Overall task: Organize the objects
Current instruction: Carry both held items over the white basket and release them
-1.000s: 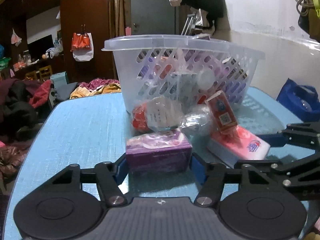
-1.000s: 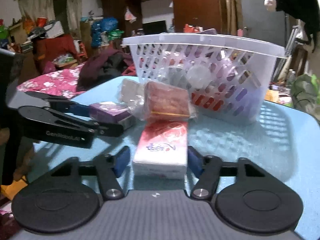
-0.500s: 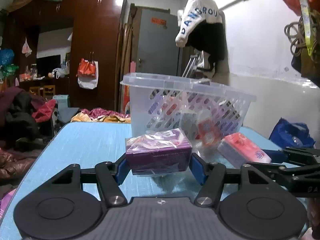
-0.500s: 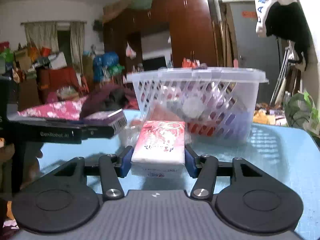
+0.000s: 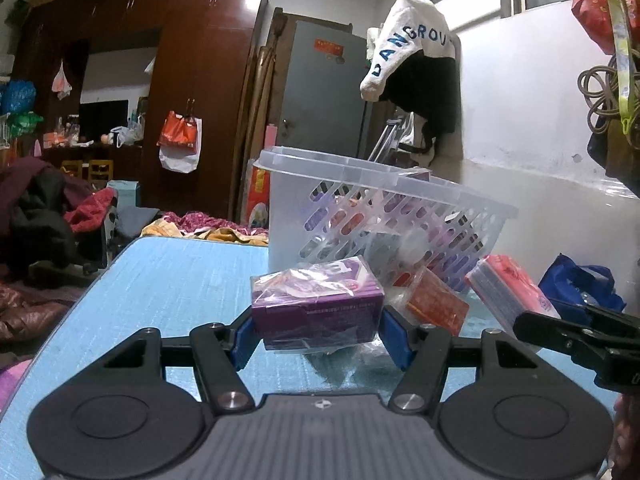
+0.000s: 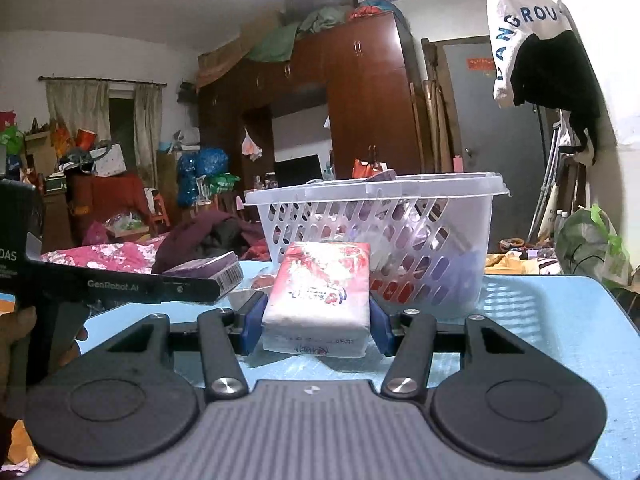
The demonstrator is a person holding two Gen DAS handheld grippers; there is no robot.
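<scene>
While clamping the film-wrapped purple box (image 5: 316, 304) between the left gripper (image 5: 318, 330) pads and the pink-and-white soft tissue pack (image 6: 318, 296) in the right gripper (image 6: 314, 326), both off the blue table (image 5: 168, 276), short of the slotted white plastic basket (image 6: 376, 236) ahead: risking slick film slipping, or clipping the rim

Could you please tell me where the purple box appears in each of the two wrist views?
Left wrist: purple box at lower centre, clamped in the left tool.
Right wrist: purple box at left, mid-height.
Shared landmark: the white basket behind it.
</scene>
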